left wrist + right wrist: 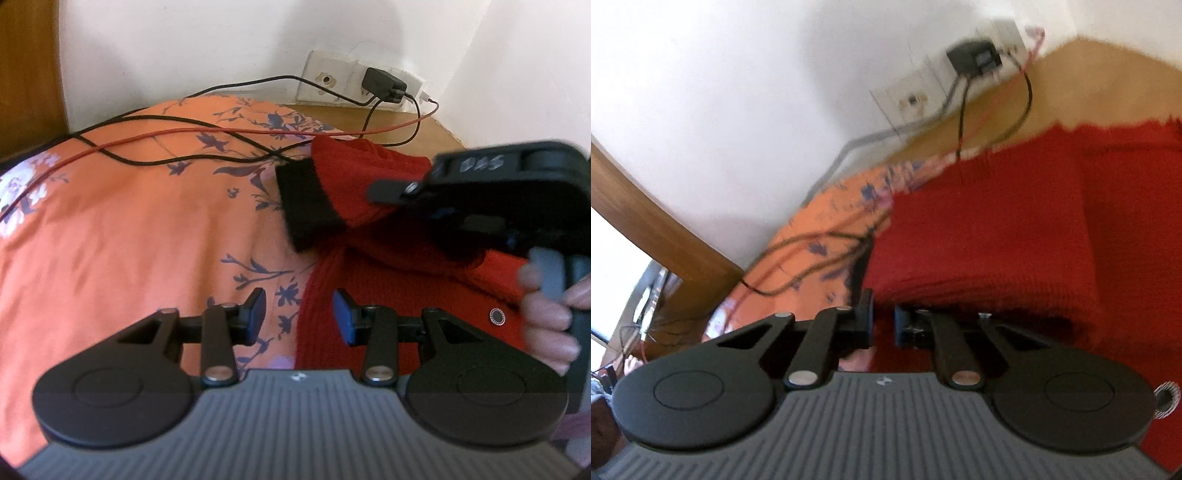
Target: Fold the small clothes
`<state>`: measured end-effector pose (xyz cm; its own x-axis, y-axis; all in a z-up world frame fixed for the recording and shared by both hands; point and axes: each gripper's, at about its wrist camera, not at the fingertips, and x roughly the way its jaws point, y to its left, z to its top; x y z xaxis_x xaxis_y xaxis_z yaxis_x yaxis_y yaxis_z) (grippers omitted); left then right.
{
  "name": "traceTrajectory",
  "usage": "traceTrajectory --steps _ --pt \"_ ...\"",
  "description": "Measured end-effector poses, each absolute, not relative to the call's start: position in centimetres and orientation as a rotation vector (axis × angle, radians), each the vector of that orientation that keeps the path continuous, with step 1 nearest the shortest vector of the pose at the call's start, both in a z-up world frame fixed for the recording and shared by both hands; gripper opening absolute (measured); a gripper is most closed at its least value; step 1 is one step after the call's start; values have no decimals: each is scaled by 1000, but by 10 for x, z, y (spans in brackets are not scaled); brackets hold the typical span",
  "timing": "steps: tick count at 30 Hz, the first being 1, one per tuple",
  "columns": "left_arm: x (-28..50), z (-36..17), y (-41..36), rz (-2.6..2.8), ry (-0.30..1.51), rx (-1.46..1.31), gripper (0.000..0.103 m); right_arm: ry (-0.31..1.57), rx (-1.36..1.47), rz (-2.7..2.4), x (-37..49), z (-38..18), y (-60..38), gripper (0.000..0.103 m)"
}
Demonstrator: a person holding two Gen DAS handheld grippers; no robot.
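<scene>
Left wrist view looks down on a red knitted sweater lying on an orange floral bedsheet, which serves as the landmark. The sweater covers the sheet's right part, and one sleeve with a black cuff is lifted and folded back across the body, the cuff hanging over the sheet's flower pattern. The left gripper hovers with its blue-padded fingers spread apart, straddling the sweater's left edge where it meets the sheet, holding nothing. The right gripper appears at the right of this view, blurred, above the sleeve, with a hand wrapped around its handle. A small dark button sits on the knit near that hand.

Right wrist view is blurred; the right gripper has its fingers nearly together with red knit between them, pinching the sweater. Beyond the sheet, black and red cables trail across its far part to a charger plugged into a wall socket plate.
</scene>
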<state>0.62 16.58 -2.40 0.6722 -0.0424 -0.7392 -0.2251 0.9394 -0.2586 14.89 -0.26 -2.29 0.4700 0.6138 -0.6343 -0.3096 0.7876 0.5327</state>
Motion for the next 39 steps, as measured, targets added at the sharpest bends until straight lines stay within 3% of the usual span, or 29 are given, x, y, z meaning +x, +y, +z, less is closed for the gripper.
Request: traceTrajectory --steps 14,31,33,37,39 --pt "29 -13 137 29 793 -298 42 721 457 461 132 30 -109 10" --pt "60 -32 118 -19 831 -259 42 888 472 234 128 -35 -179 12" --pt "60 -31 117 -24 832 -257 42 902 479 239 127 -36 -181 15" --pt "57 -26 114 -45 822 -245 42 905 423 267 122 -25 -180 34" --pt "56 -22 113 -51 813 -242 42 895 371 273 118 -14 -178 36"
